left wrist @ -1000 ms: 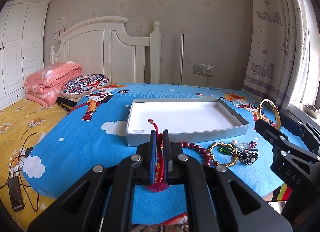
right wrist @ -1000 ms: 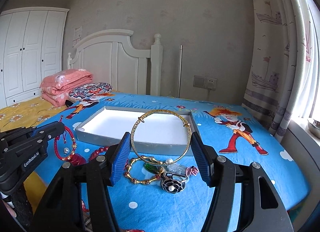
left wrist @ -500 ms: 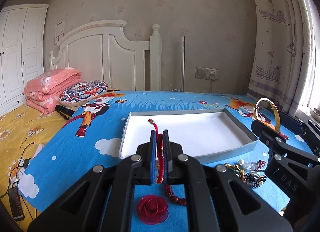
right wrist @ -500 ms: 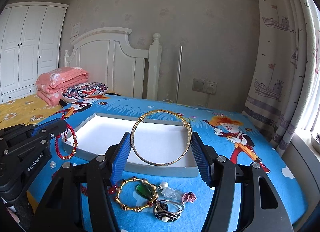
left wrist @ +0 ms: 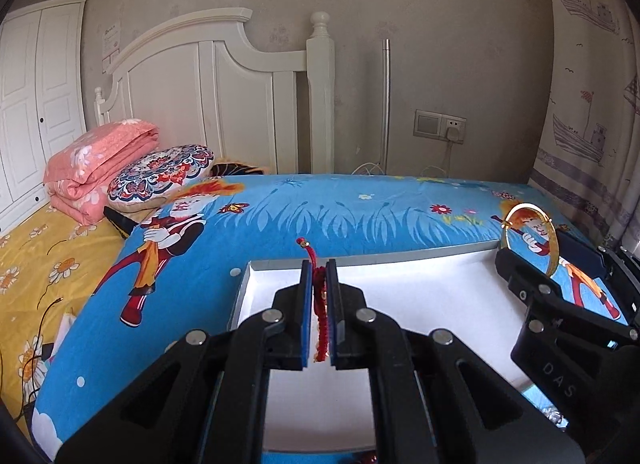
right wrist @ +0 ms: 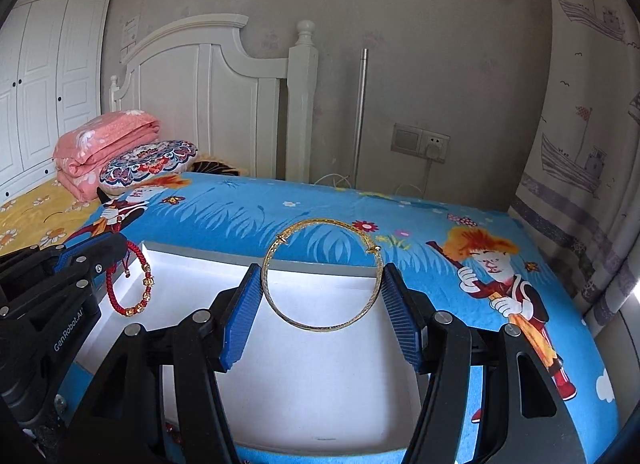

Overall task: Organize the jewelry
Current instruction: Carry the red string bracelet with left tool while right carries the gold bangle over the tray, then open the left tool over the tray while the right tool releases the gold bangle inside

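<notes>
1. Red cord bracelet (right wrist: 130, 284): braided red cord with gold beads along its lower arc. It hangs over the left end of the white tray (right wrist: 320, 384), clenched between the pads of the left tongs (left wrist: 319, 312).
2. Gold bangle (right wrist: 322, 274): thin, open-ended ring, upright, above the tray's far rim. The right tongs (right wrist: 322, 320) grip it edge to edge, jaws held wide by the ring.
3. Tray: shallow, grey-walled, white inside, resting on the blue cartoon bedspread (right wrist: 420, 232).
4. Beyond the tray: white headboard (left wrist: 208, 92), folded pink blanket (left wrist: 100, 160), patterned cushion (left wrist: 160, 176).
5. Tong arms hide the tray's near edge.
</notes>
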`<state>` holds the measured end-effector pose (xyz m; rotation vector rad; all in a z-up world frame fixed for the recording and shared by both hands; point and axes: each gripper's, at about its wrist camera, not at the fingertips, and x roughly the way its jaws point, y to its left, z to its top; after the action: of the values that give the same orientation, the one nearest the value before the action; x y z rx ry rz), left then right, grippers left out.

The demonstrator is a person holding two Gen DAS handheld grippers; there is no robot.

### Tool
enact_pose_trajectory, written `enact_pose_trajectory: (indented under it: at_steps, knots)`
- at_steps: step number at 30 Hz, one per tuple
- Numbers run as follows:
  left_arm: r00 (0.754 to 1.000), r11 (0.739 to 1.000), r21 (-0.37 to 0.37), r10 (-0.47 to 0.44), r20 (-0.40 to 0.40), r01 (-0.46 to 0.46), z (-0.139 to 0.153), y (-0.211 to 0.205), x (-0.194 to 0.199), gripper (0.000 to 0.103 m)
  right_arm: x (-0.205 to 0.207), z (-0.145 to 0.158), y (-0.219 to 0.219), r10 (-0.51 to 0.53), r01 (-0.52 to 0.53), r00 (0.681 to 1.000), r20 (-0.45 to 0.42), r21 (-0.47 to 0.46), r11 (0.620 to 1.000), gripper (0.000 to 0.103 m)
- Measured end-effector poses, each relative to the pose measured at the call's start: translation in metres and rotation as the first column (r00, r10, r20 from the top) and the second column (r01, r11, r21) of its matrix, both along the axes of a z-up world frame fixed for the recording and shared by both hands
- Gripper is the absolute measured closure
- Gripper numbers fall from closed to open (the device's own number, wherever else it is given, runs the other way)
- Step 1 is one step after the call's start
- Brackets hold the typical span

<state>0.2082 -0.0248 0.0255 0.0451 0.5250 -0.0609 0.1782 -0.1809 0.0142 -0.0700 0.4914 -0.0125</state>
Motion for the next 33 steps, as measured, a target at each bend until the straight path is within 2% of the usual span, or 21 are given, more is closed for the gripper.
enact_pose_trajectory:
  at_steps: [5, 10, 12, 13, 14, 16, 19, 24, 29, 33]
  knots:
    - [0.998, 1.000, 0.009, 0.015, -0.069, -0.014, -0.014, 0.003, 0.025, 0.096, 0.024, -0.005, -0.008, -0.033, 0.036, 0.998, -0.062, 0.039, 0.999, 0.045]
    - [0.989, 1.000, 0.000, 0.009, -0.149, -0.010, -0.026, 0.006, 0.039, 0.096, 0.034, -0.009, -0.010, -0.046, 0.050, 0.993, -0.105, 0.040, 0.998, 0.044]
    - [0.985, 1.000, 0.000, 0.012, -0.173, -0.012, -0.029, 0.006, 0.043, 0.093, 0.037, -0.009, -0.011, -0.050, 0.055, 0.992, -0.117, 0.045, 0.997, 0.038]
    - [0.983, 1.000, -0.002, 0.013, -0.181, -0.014, -0.030, 0.007, 0.045, 0.084, 0.037, -0.009, -0.013, -0.051, 0.057, 0.992, -0.119, 0.047, 0.997, 0.034]
    - [0.983, 1.000, -0.003, 0.016, -0.184, -0.016, -0.031, 0.008, 0.044, 0.068, 0.037, -0.009, -0.014, -0.051, 0.058, 0.991, -0.120, 0.050, 0.997, 0.031]
    - [0.985, 1.000, -0.003, 0.024, -0.170, -0.025, -0.030, 0.009, 0.041, 0.052, 0.035, -0.008, -0.015, -0.052, 0.058, 0.992, -0.118, 0.051, 0.997, 0.031]
    - [0.987, 1.000, 0.000, 0.026, -0.161, -0.027, -0.028, 0.011, 0.037, 0.052, 0.030, -0.004, -0.017, -0.045, 0.051, 0.993, -0.110, 0.057, 0.997, 0.031]
    - [0.989, 0.998, 0.005, 0.056, -0.140, -0.055, -0.019, 0.018, 0.020, 0.038, 0.007, 0.009, -0.020, -0.009, 0.016, 0.996, -0.092, 0.078, 0.997, 0.031]
    - [0.997, 0.998, -0.016, 0.061, -0.052, -0.062, -0.002, 0.025, -0.024, 0.017, -0.041, 0.016, -0.024, 0.038, -0.036, 0.998, -0.043, 0.054, 0.998, 0.031]
    - [0.998, 0.998, -0.023, 0.058, 0.018, -0.058, -0.003, 0.027, -0.071, 0.012, -0.084, 0.010, -0.034, 0.041, -0.041, 0.999, -0.003, 0.025, 0.999, 0.031]
